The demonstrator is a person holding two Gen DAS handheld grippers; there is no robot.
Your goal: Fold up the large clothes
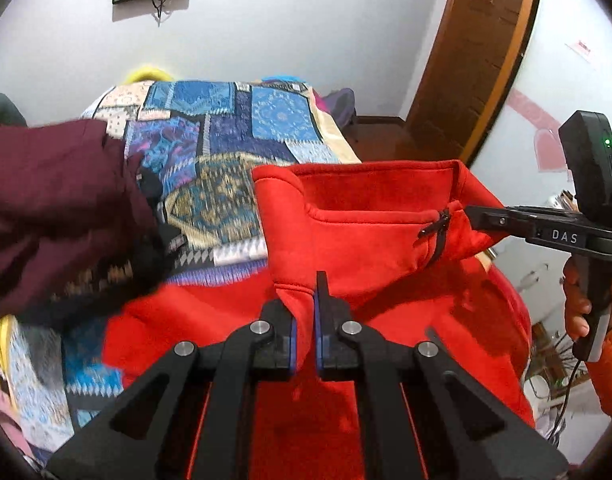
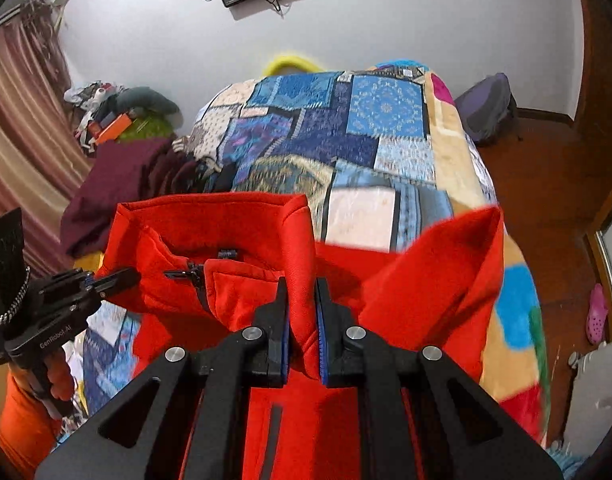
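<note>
A red fleece jacket (image 1: 370, 240) with a stand-up collar and a dark zipper (image 1: 436, 236) hangs lifted over the bed. My left gripper (image 1: 304, 308) is shut on the fabric at one side of the collar. My right gripper (image 2: 302, 312) is shut on the jacket (image 2: 234, 240) at the other side of the collar; it also shows in the left wrist view (image 1: 482, 218), and the left gripper shows in the right wrist view (image 2: 114, 278). A red sleeve (image 2: 450, 264) sticks up at the right.
The bed carries a blue patchwork blanket (image 1: 226, 148), also in the right wrist view (image 2: 346, 136). A maroon garment (image 1: 54, 200) lies at the bed's left side. A wooden door (image 1: 478, 60) stands at the right. A cluttered heap (image 2: 118, 116) lies by a curtain (image 2: 18, 120).
</note>
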